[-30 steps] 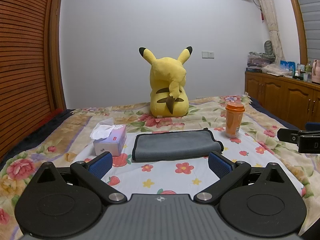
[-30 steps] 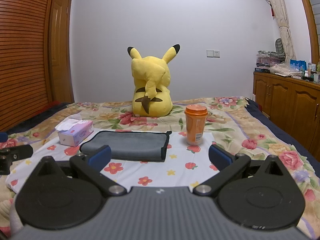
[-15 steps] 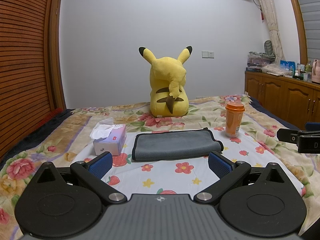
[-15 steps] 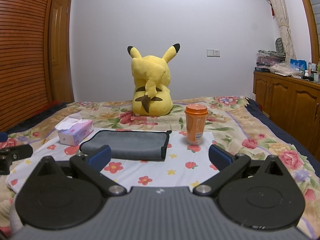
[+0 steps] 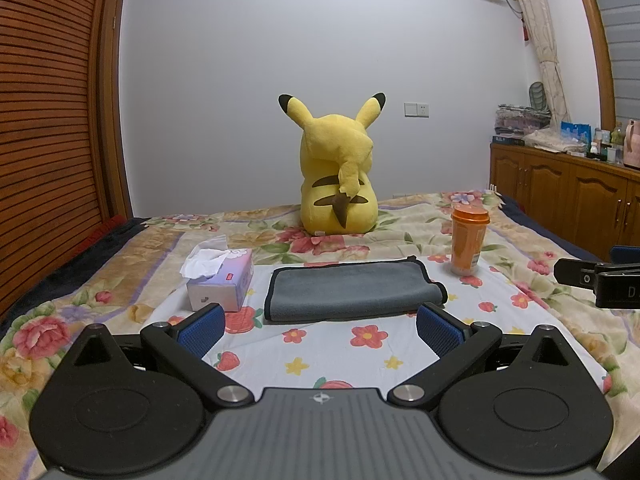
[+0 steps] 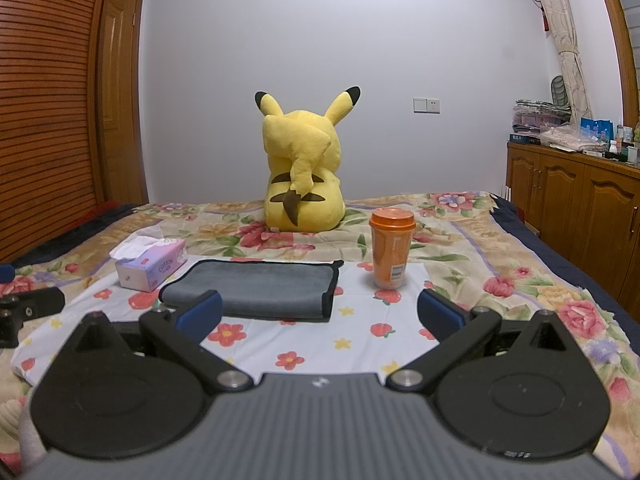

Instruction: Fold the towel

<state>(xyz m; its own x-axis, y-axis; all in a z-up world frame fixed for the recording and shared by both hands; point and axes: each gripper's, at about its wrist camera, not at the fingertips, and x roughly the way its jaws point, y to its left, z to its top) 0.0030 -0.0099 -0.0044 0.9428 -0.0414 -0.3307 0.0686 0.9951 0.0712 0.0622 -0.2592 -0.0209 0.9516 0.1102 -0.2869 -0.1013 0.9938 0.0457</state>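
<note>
A grey towel (image 5: 352, 290) with a dark border lies folded into a flat rectangle on the white flowered sheet, ahead of both grippers; it also shows in the right wrist view (image 6: 256, 292). My left gripper (image 5: 320, 326) is open and empty, a little short of the towel's near edge. My right gripper (image 6: 320, 314) is open and empty, with its left finger in front of the towel's near edge. The right gripper's tip shows at the right edge of the left wrist view (image 5: 600, 280).
A tissue box (image 5: 222, 284) stands left of the towel and an orange lidded cup (image 5: 468, 240) to its right. A yellow Pikachu plush (image 5: 338, 176) sits behind. Wooden cabinets (image 5: 568, 200) line the right wall, a slatted wardrobe (image 5: 44, 140) the left.
</note>
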